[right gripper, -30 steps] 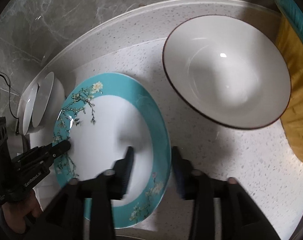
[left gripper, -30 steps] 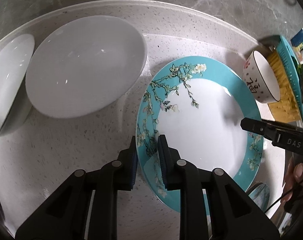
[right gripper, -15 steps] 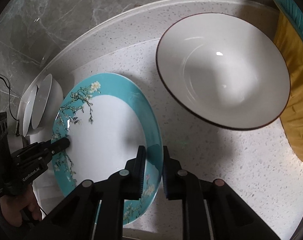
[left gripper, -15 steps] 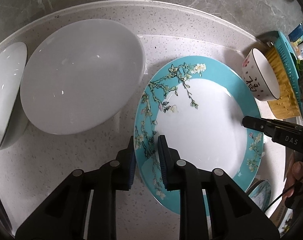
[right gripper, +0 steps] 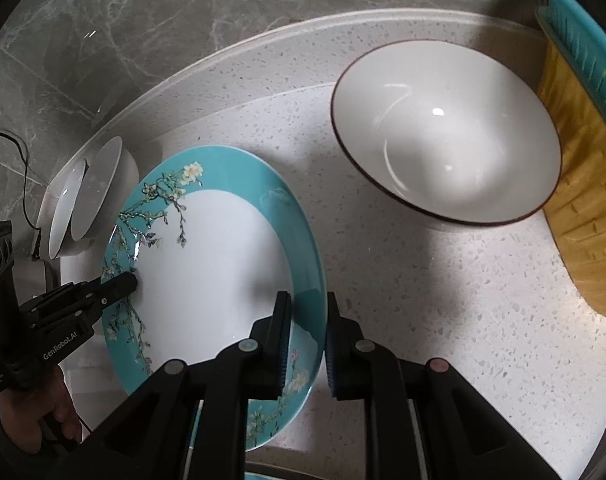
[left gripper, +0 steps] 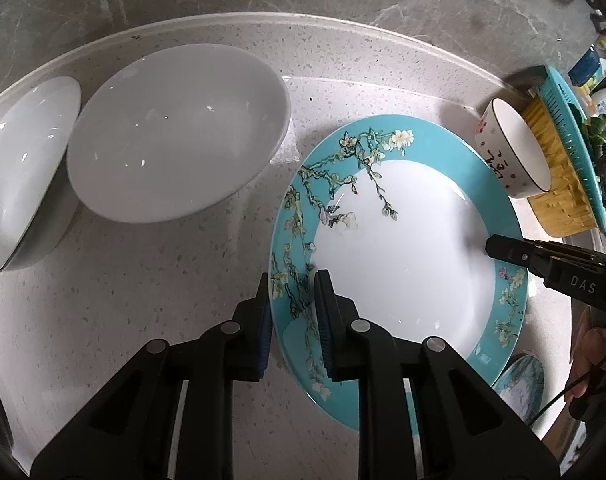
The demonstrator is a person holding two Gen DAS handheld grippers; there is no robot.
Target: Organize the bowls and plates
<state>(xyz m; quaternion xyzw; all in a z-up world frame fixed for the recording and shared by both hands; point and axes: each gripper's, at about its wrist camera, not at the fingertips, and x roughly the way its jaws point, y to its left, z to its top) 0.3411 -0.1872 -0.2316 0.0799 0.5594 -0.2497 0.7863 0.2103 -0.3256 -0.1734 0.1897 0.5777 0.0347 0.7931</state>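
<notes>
Plate (left gripper: 403, 248), teal-rimmed with a blossom branch pattern, is gripped at opposite edges over the speckled table (left gripper: 123, 320): its left rim is pinched by the nearly closed left claw (left gripper: 293, 312), its right rim by the nearly closed right claw (right gripper: 306, 344). Two white bowls (left gripper: 175, 136) are seen beside it at the left, a dark-rimmed bowl (right gripper: 447, 136) at the right, against a yellow and teal rack (right gripper: 583, 160)
</notes>
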